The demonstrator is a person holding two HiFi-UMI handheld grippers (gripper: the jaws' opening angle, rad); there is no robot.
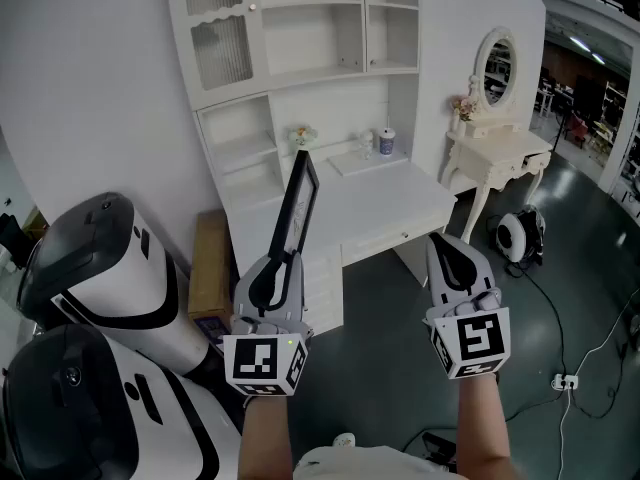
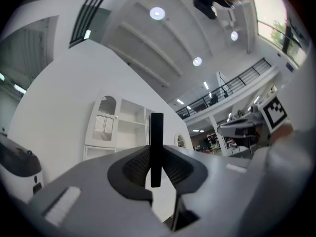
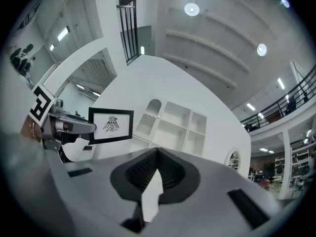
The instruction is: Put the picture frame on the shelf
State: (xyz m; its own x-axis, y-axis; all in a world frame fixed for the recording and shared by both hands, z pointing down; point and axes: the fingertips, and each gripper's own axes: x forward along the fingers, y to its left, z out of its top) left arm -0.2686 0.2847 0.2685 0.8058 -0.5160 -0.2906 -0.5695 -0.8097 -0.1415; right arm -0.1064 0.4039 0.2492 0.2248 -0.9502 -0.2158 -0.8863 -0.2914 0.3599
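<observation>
My left gripper (image 1: 285, 258) is shut on a black picture frame (image 1: 297, 208), held edge-on and upright in front of the white shelf unit (image 1: 300, 78). In the left gripper view the frame (image 2: 156, 147) shows as a thin black bar clamped between the pads. The right gripper view shows the frame (image 3: 111, 125) face-on, white with a small black drawing, and the left gripper (image 3: 74, 127) gripping its edge. My right gripper (image 1: 450, 253) is shut and empty, held to the right of the frame. The shelf unit (image 3: 173, 127) also shows ahead of the right gripper (image 3: 157, 154).
A white desk (image 1: 370, 208) stands under the shelves, with a small cup (image 1: 387, 142) and flowers (image 1: 302, 138) at its back. A white dressing table with an oval mirror (image 1: 497, 68) is at the right. Two white-and-black machines (image 1: 100, 268) stand at the left. Cables lie on the floor (image 1: 580, 368).
</observation>
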